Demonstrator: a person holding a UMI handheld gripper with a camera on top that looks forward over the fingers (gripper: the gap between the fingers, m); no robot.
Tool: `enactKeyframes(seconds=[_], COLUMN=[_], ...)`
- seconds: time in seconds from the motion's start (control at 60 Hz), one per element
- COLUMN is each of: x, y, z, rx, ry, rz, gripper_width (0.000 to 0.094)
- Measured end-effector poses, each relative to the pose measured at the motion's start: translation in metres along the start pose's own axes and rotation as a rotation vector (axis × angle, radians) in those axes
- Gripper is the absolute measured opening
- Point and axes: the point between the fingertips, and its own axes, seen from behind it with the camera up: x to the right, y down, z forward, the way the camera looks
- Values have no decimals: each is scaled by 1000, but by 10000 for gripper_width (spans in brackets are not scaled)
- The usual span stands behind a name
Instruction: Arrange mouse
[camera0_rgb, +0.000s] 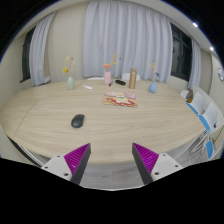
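One thing to move: the mouse (77, 121), small and dark, alone on the table (110, 135).
Where the mouse is: ahead of the fingers and off to the left, well apart from them, with bare wood all round it.
Gripper: the gripper (112, 160) is wide open and holds nothing. Its two pink pads (76, 157) show with a big gap between them.
Step now: I think this is the reach. The mouse has not been touched.
How to do it well: turn the gripper a little left so the mouse sits in the middle of the gap. Go down low and slow, close to the wood. Bring one finger to each long side of the mouse. Close softly, so it does not pop out or skid away.
Watch out: the mouse is smooth and round on top, so it may slip. Grab it at the sides, not at the top.
Far things: a board with food (121, 99), a tall bottle (132, 79), a pink cup (108, 75), a blue cup (153, 87) and a vase with flowers (70, 78) stand at the far side, well away from the mouse. They should not get in the way.
Back of the room: curtains (120, 35) hang behind the table.
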Motion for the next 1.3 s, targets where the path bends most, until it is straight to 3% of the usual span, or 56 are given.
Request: enactKeyframes(seconds=[0.35,0.567,0.967,1.3], x=[-103,-163,-192,-192], y=[28,31,-11,-36], z=[-5,29,192,268], rx=[-27,-23,-38,-60], ry=[-133,-191,-102,-53], rz=[-29,-87,-53,-39], gripper_width=[861,857,855,851])
